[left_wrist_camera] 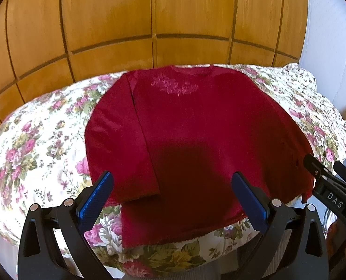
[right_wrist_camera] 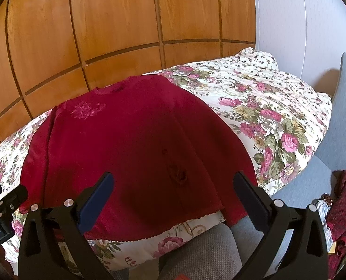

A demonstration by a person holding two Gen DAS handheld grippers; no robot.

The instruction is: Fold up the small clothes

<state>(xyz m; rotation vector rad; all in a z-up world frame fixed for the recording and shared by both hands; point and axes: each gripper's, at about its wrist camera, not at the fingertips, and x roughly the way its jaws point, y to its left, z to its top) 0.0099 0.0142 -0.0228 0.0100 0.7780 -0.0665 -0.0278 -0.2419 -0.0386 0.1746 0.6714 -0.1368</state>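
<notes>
Flat: red top (left_wrist_camera: 191, 135) on floral cushion (left_wrist_camera: 33, 144)

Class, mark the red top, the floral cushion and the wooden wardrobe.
Red top (left_wrist_camera: 196, 121): left wrist view, middle of its front.
Floral cushion (right_wrist_camera: 266, 116): right wrist view, bare right part.
Wooden wardrobe (left_wrist_camera: 107, 11): left wrist view, upper door panel.

One red top (left_wrist_camera: 196, 128), one floral cushion (left_wrist_camera: 33, 144), two grippers (left_wrist_camera: 171, 196) (right_wrist_camera: 173, 196).

bright daylight, ceiling glare, fisheye-bent edges.
</notes>
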